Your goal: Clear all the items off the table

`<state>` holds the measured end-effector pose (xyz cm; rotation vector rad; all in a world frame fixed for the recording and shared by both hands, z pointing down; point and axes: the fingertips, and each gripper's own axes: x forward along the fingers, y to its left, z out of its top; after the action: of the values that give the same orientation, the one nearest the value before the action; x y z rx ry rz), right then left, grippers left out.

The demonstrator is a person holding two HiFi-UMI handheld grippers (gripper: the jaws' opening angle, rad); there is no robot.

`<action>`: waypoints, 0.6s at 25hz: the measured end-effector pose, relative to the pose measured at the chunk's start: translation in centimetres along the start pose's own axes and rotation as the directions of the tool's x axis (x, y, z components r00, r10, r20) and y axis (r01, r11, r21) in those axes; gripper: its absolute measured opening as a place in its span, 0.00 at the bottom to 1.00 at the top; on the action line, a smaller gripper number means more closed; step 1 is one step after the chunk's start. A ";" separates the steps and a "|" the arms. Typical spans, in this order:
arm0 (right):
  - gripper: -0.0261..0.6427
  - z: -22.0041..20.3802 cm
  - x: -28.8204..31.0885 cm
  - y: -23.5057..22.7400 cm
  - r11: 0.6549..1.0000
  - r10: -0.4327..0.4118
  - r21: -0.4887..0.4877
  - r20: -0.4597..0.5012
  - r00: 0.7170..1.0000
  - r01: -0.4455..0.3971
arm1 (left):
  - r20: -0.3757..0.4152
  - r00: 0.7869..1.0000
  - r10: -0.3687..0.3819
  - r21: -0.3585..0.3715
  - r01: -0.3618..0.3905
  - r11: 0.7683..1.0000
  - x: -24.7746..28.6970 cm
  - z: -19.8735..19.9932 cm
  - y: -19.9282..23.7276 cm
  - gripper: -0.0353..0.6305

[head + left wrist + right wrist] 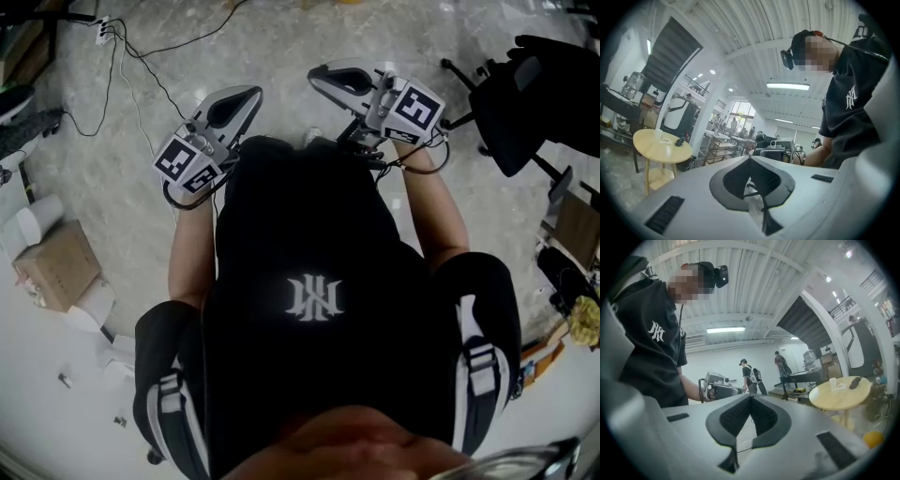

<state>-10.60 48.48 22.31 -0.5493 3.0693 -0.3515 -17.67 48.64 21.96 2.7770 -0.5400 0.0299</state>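
Both claws are held level in front of the person's chest. The left gripper [751, 174] is seen with its jaws pressed together and nothing between them. The right gripper [751, 412] is likewise closed tight and empty.

The round wooden table [652, 151] is seen far off, well apart from both claws. On it a pale cup [833, 383], a flat white item [842, 386] and a small dark object [854, 382] can be made out; nothing has been cleared from it yet, so the task is judged to be at its very start.

Several things could go wrong from here. Loose cables [127, 70] are strewn across the floor at the far left, and a foot could be caught in them on the way to the table. If the jaws are not spread before the table is reached, the light cup could be knocked over or pushed off the rim. The dark object looks small and low, so it could be missed or slid aside by a hasty pinch.

As for writing, a white interlocked "NY" monogram [314, 298] is worn on the black shirt. Black-and-white square markers [419, 110] are carried on the gripper cubes. No other print can be read
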 end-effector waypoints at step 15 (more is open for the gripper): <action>0.04 0.0 3.5 -10.2 0.996 -0.087 0.033 -0.037 0.996 0.088 | 0.013 1.000 -0.021 -0.083 0.022 0.996 2.0 0.6 10.7 0.07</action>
<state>-10.40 37.99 24.67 -0.6852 3.0733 -0.4189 -19.75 38.34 24.73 2.7029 -0.5033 -0.0146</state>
